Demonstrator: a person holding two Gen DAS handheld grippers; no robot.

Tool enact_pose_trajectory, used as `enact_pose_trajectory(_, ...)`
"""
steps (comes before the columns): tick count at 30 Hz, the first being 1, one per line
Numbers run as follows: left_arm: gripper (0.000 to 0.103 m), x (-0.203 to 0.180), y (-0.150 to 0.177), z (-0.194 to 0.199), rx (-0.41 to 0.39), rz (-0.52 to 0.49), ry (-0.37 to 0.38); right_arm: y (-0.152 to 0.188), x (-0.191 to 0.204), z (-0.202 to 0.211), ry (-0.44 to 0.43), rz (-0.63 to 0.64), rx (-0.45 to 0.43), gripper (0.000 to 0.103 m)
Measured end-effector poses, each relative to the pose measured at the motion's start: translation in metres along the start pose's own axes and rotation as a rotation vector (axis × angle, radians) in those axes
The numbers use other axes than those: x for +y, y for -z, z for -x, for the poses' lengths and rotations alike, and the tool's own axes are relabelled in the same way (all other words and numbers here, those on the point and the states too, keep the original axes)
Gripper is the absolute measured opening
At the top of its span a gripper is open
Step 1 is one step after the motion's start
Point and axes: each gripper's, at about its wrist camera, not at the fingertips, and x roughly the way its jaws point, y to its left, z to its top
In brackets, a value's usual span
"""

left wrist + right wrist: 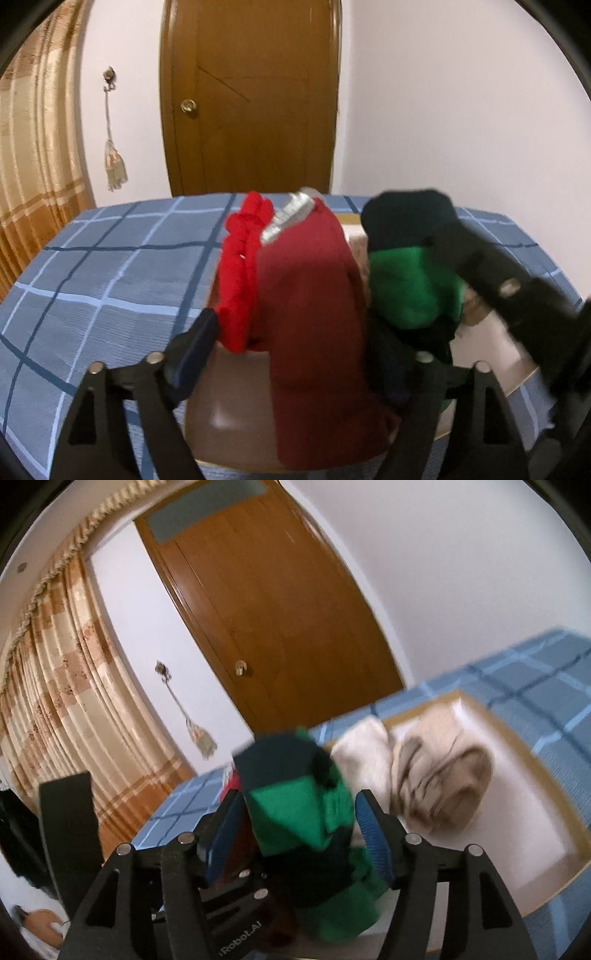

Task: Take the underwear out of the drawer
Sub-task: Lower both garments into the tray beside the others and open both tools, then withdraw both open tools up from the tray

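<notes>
Left hand-held gripper: spread, pads clear of the dark red underwear, apparently letting go.
Right hand-held gripper: spread around green underwear, over the bed beside the drawer.

The left side of the bed lies bare, with free room for a gripper. The dark red underwear and the green and navy underwear stand between the jaws and block the way forward. In the drawer, rolled beige garments fill the far part; the white bottom near them is open
</notes>
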Motion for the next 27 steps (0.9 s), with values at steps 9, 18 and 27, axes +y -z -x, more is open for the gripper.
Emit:
enact_pose_trajectory(9,0.099,0.025,0.005,0.035,-0.075,0.024,-0.018,-0.001,0.014,0.032,0.053,0.080,-0.159,0.074)
enact_pose_trajectory(18,0.101,0.040,0.016,0.055,-0.173,0.011,-0.079,0.004,0.033,0.048,0.076,0.171,-0.231,0.074)
enact_pose_trajectory(27,0.101,0.049,0.028,0.084,-0.156,-0.014,-0.072,0.007,0.034,0.053,0.079,0.160,-0.199,0.074)
